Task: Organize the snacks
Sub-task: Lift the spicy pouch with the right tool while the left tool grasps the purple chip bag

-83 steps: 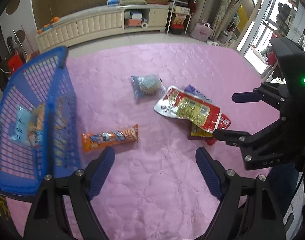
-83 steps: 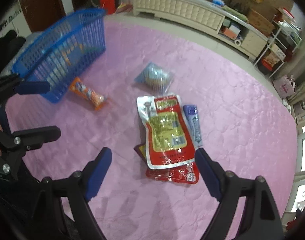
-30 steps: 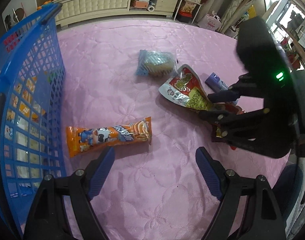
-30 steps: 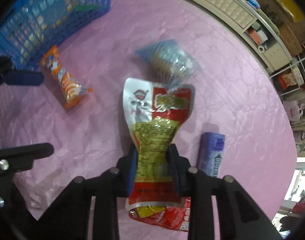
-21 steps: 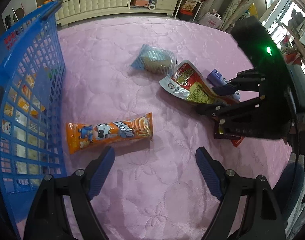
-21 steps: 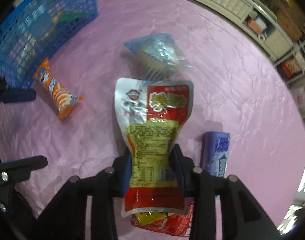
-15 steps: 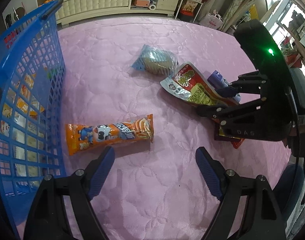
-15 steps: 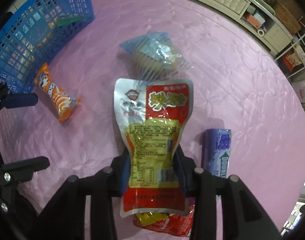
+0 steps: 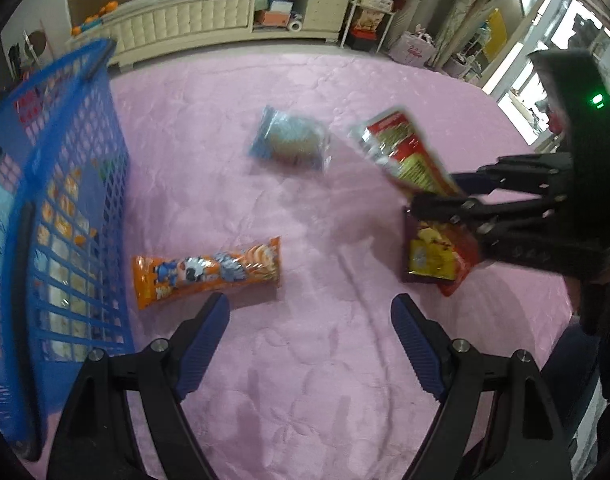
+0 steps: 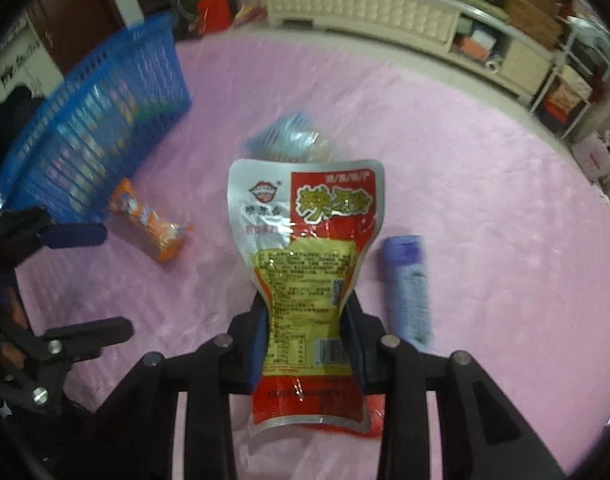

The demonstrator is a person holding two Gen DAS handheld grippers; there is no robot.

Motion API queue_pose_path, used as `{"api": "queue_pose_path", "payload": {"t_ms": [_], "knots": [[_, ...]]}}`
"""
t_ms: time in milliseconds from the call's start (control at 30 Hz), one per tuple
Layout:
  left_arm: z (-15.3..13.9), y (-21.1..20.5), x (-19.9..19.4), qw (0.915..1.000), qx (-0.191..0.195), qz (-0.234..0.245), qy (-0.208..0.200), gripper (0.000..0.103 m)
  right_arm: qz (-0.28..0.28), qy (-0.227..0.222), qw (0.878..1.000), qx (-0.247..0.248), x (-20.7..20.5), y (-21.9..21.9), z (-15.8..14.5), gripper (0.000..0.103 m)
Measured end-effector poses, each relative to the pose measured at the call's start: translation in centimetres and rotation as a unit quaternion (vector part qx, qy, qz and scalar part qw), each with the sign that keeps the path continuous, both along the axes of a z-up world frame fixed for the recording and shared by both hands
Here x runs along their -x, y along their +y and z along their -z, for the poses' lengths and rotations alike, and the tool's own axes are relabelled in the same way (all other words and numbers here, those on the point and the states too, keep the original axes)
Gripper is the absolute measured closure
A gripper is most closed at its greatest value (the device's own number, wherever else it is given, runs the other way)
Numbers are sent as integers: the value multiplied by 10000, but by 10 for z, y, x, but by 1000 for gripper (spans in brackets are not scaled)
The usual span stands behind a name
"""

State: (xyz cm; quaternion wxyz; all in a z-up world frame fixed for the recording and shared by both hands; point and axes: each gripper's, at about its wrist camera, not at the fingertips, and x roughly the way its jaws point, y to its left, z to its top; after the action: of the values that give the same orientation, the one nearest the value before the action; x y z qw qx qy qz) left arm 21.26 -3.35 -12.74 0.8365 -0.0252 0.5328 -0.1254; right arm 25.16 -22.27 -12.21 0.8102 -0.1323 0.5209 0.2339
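Snacks on a mat
Basket at far left; wrapped roll beside it; small bag upper middle; pouch right.

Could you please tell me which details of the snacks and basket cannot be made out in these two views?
- Blue basket contents: left wrist view, broken up by the mesh wall and motion blur.
- Red packet: right wrist view, mostly covered by the red-and-silver pouch in the right tool.
- Purple pack lettering: blurred.
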Motion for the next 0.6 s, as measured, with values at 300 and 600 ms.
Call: {"api": "queue_pose_path", "payload": {"t_ms": [300,600], "knots": [[-18,-52,-3,9979,-283,543,-199,21,662,-325,9972,-76,30,-69,-34,64],[2,-103,-27,9937,-529,993,18,21,1364,-280,9901,-181,49,-110,-17,64]]}}
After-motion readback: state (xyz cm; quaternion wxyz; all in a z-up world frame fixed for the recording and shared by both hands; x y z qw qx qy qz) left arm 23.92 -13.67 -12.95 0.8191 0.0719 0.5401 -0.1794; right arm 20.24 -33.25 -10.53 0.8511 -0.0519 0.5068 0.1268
